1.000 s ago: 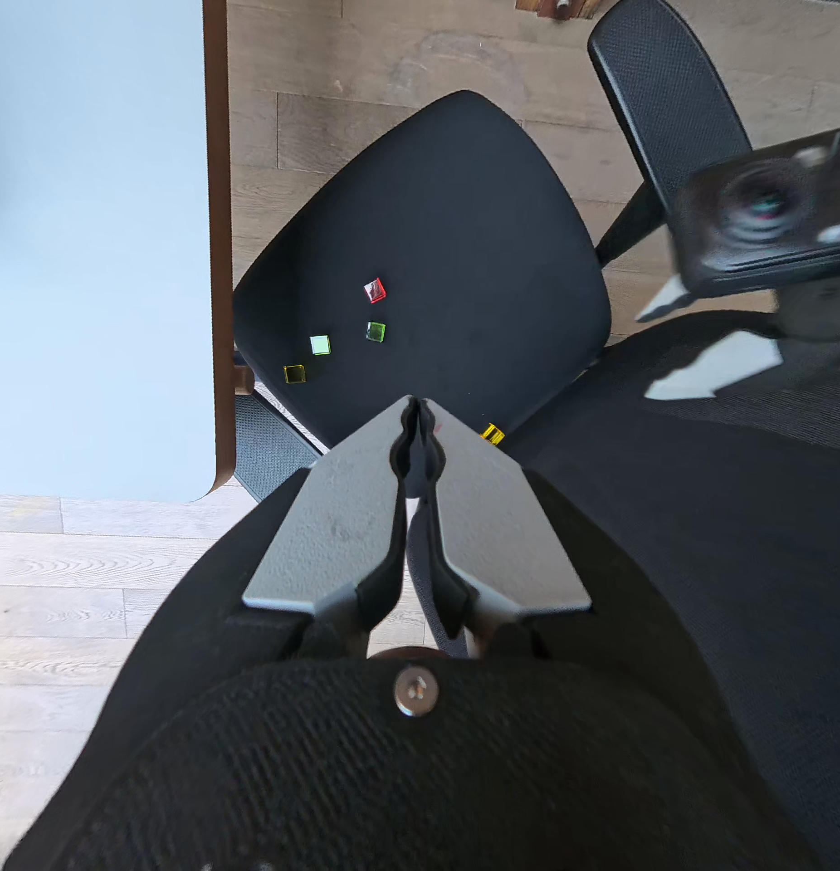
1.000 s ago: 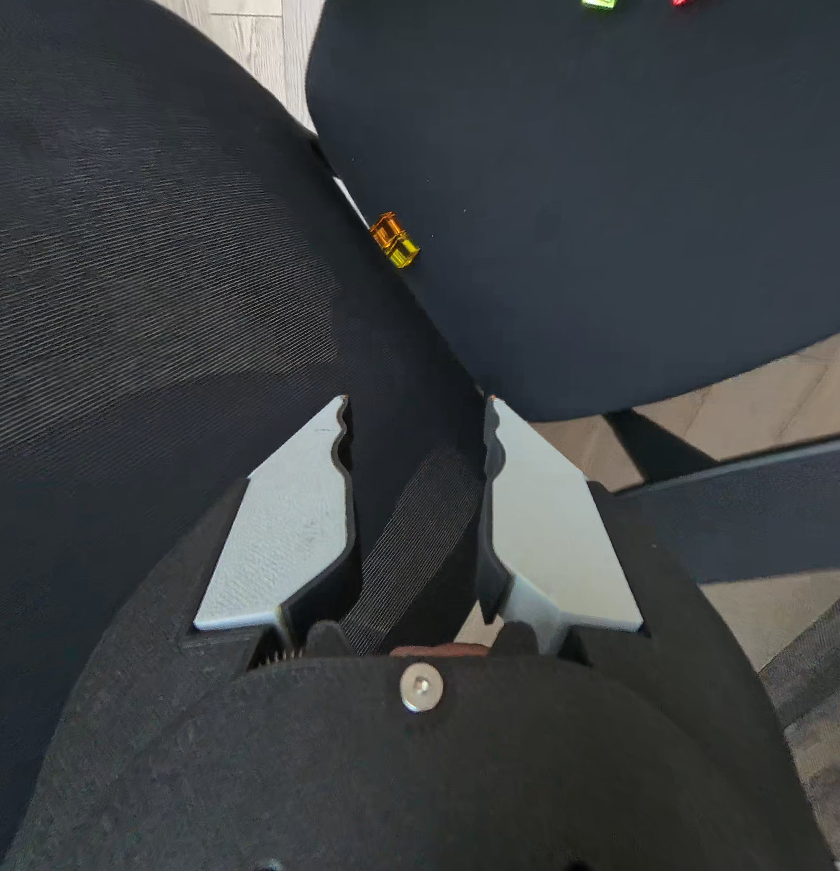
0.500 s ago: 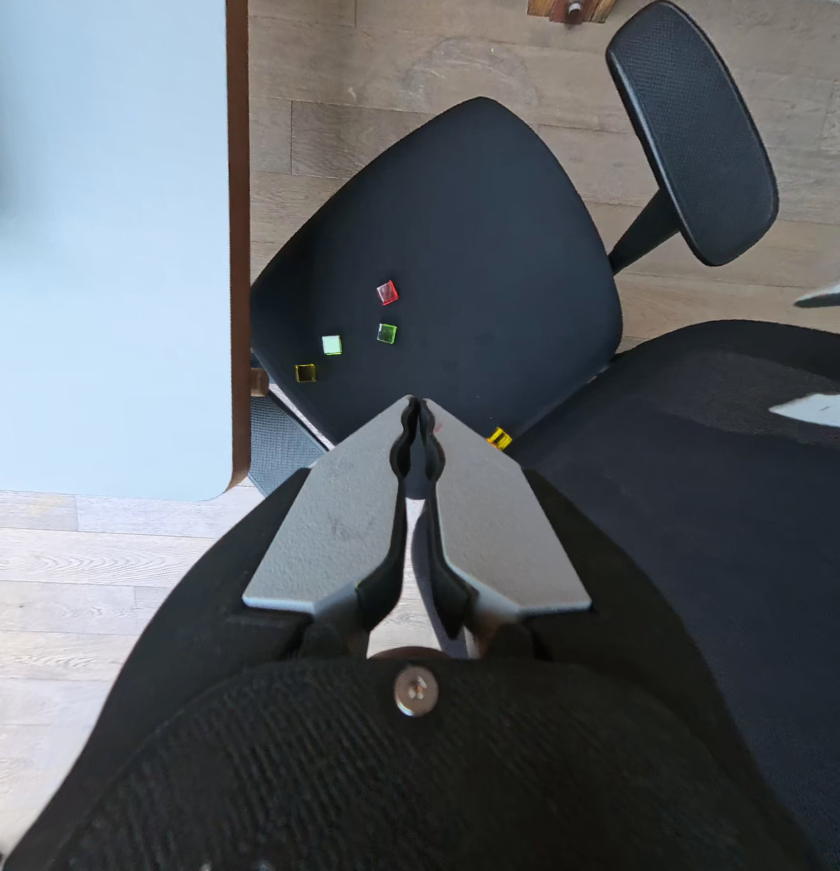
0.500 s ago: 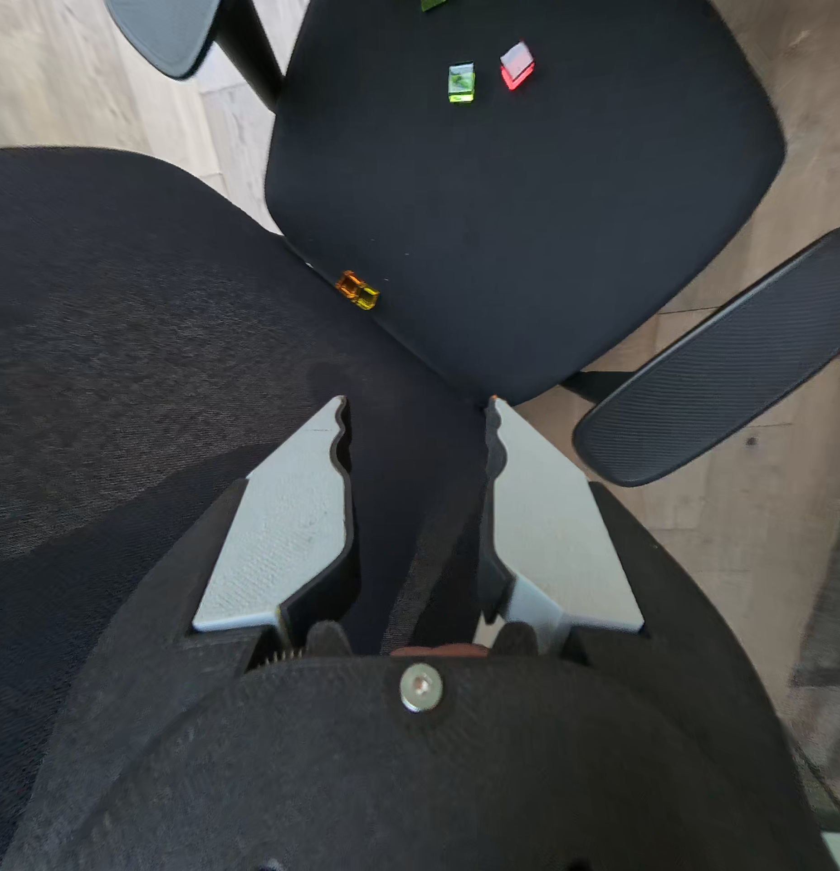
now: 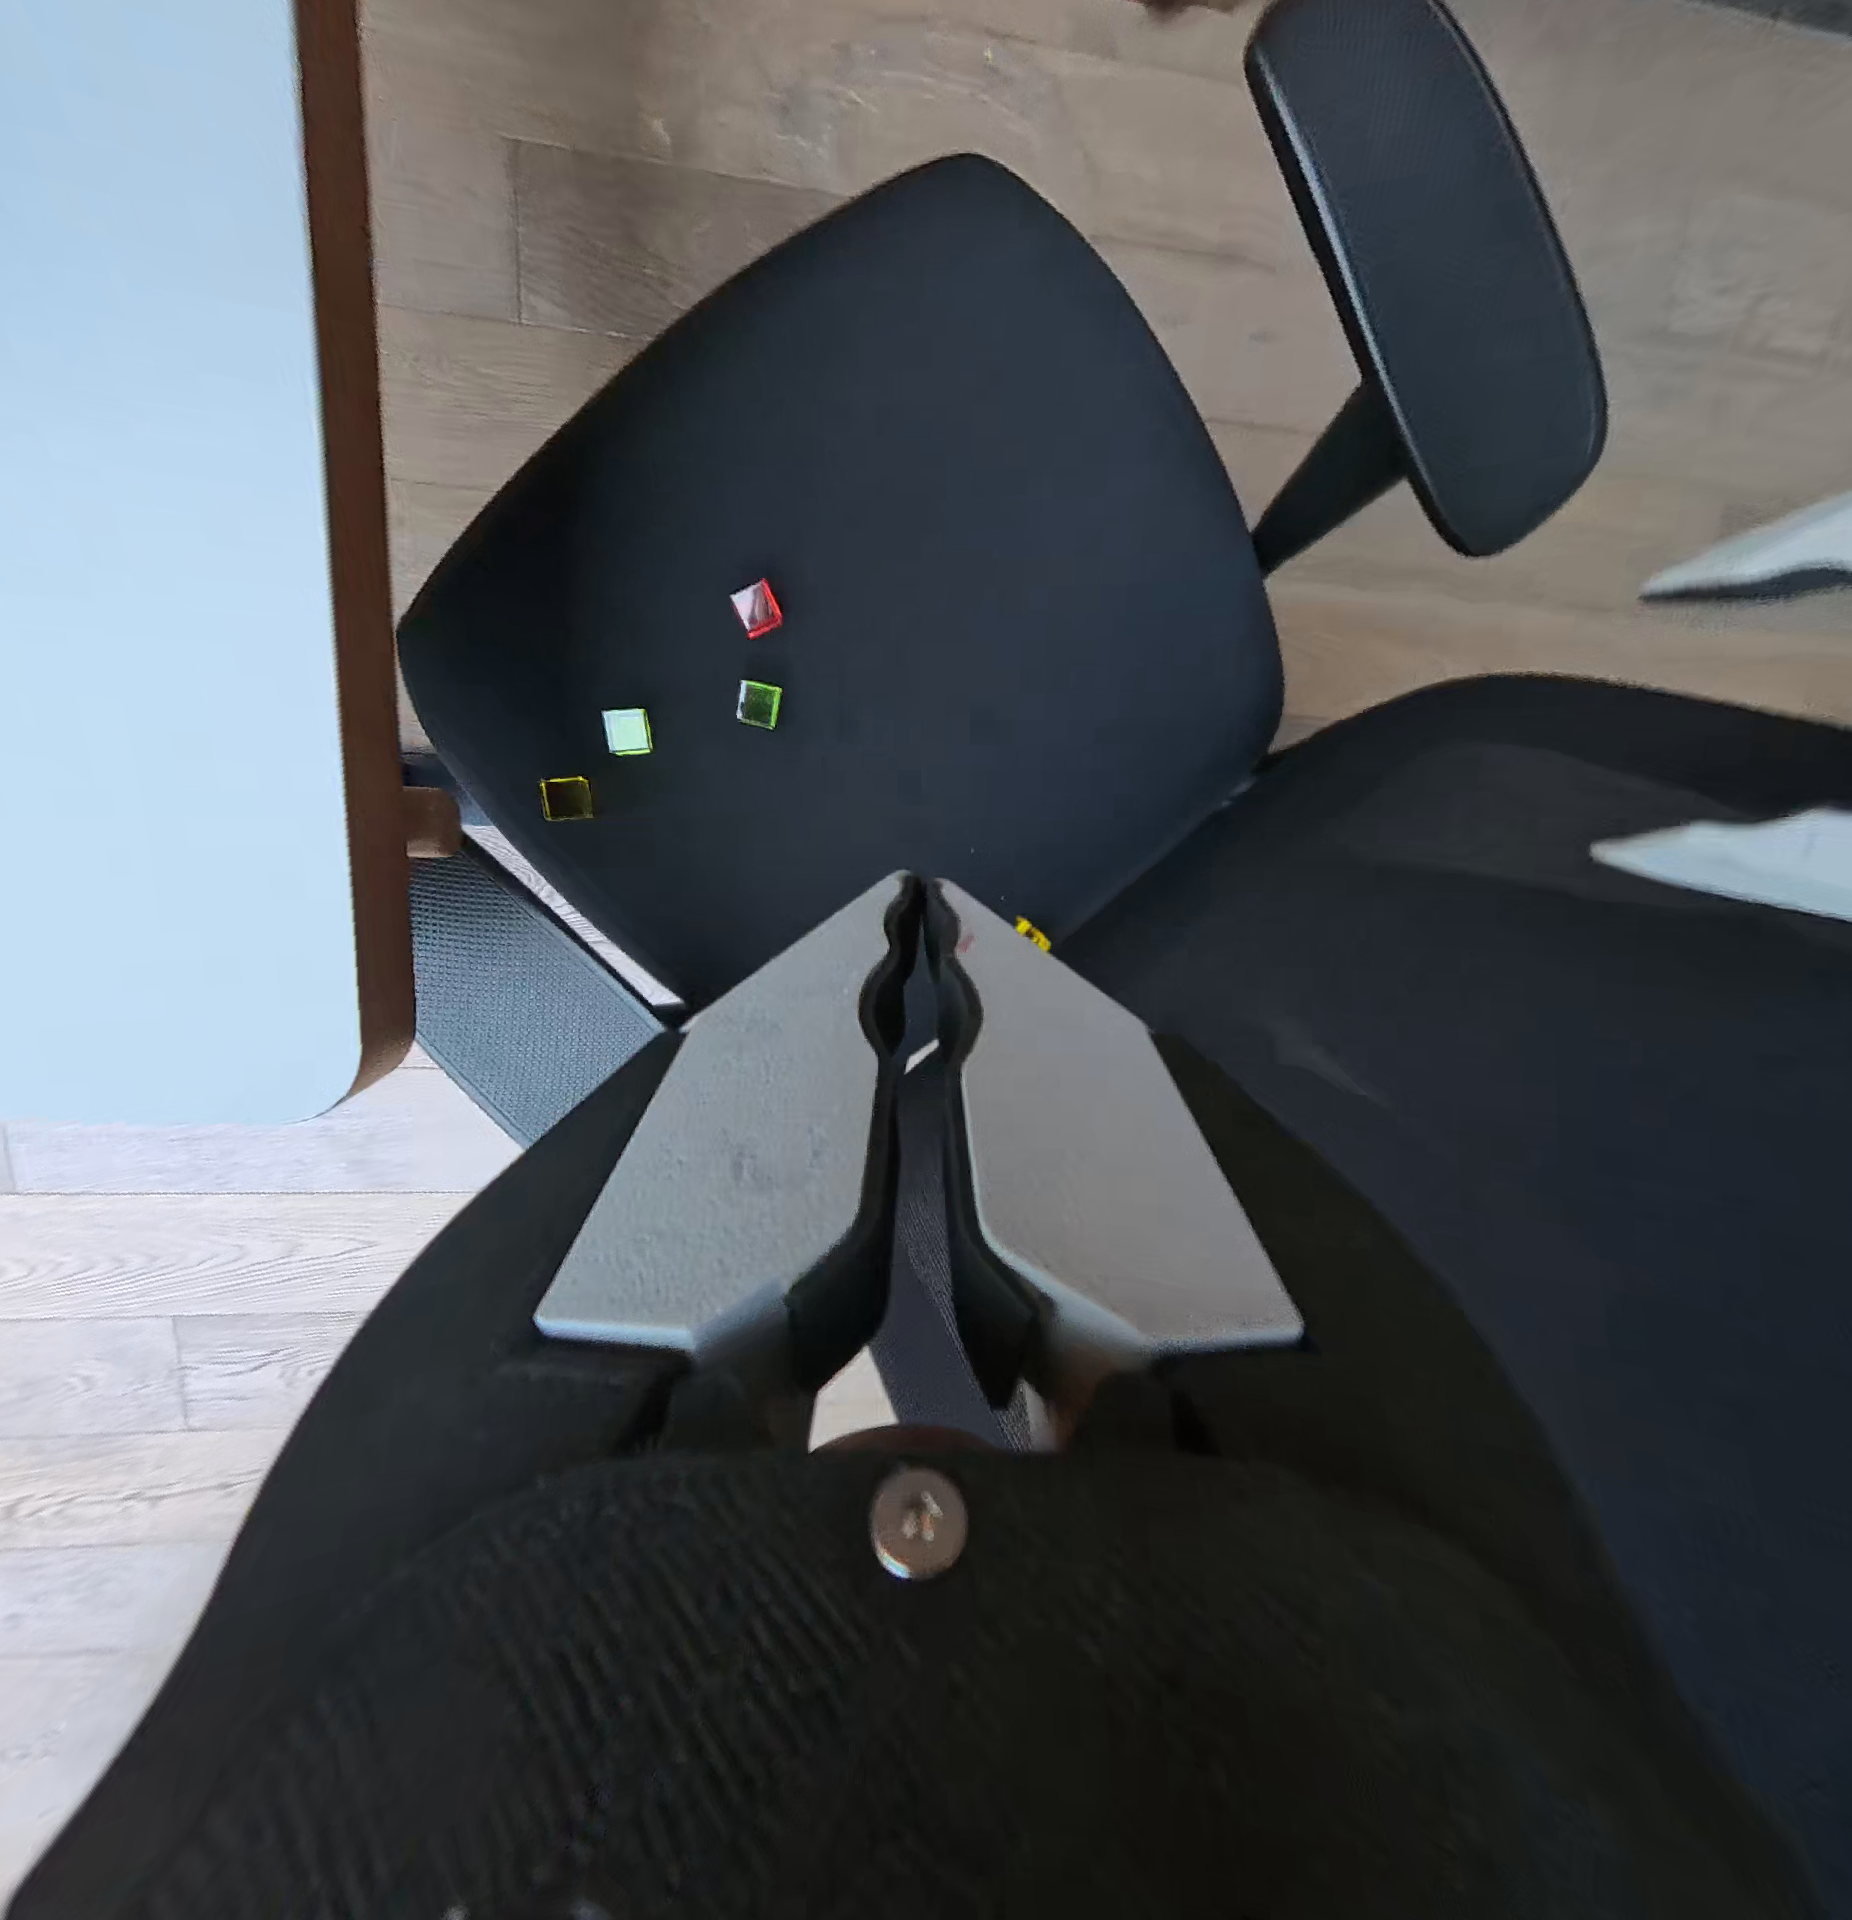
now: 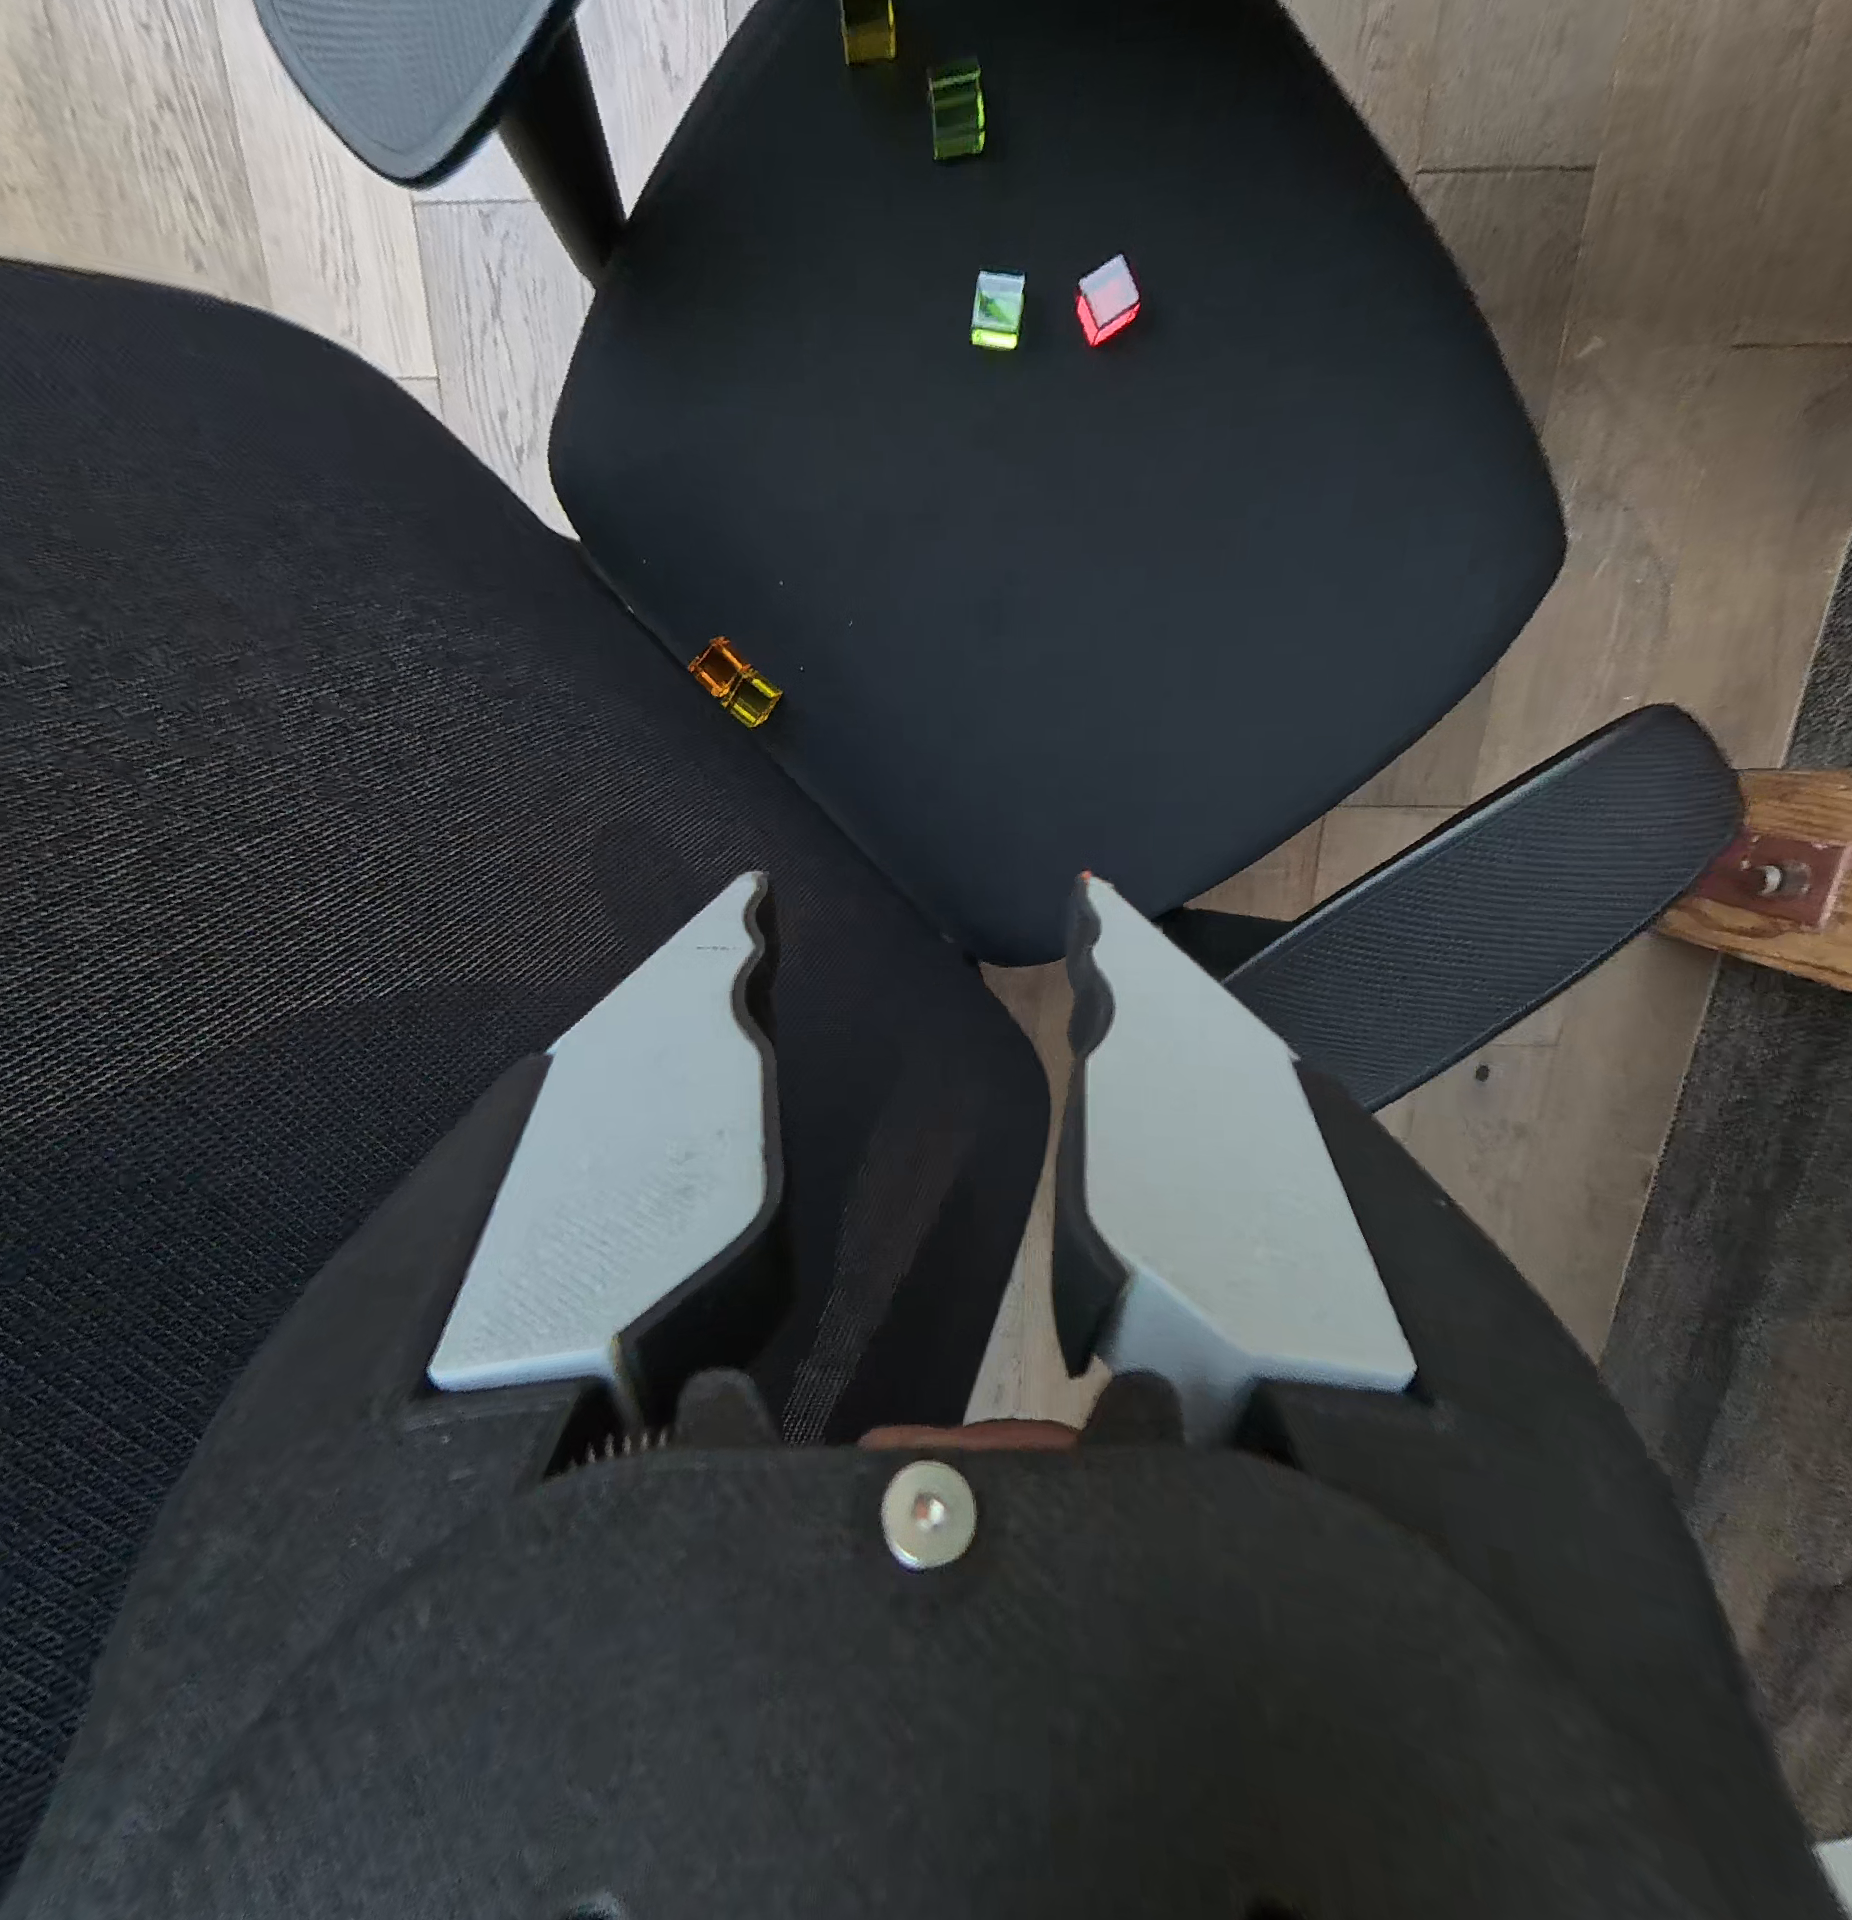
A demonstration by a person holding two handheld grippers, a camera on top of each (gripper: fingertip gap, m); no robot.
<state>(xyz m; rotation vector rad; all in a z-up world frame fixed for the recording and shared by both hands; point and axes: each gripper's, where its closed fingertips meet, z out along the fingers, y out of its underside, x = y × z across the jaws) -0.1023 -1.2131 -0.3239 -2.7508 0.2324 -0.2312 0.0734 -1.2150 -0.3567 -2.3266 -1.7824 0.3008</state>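
Small clear coloured cubes lie on a black chair seat [image 5: 901, 468]: a red cube [image 5: 757, 608], a green cube [image 5: 760, 703], a pale green cube [image 5: 627, 730] and a yellow cube [image 5: 567, 798]. An orange-and-yellow cube pair [image 6: 735, 683] sits at the seat's rear edge against the mesh backrest [image 6: 278, 727]. My left gripper [image 5: 917, 904] is shut and empty above that rear edge, and its right finger hides most of the pair [image 5: 1033, 932]. My right gripper [image 6: 922, 894] is open and empty, held high over the seat's corner. The red cube [image 6: 1107, 299] and green cube [image 6: 998, 310] lie far ahead of it.
A light blue table [image 5: 122, 520] with a brown edge stands left of the chair. Black armrests [image 5: 1421, 270] [image 6: 1473, 914] flank the seat. A wooden piece with a metal bracket [image 6: 1784, 883] and a grey rug [image 6: 1784, 1195] lie to the right. The floor is wood plank. One gripper's finger ends stand about 20 cm off the other's.
My right gripper has pulled up and back from the orange-and-yellow pair, still open, and has left the left wrist view. My left gripper has barely moved and stays shut.
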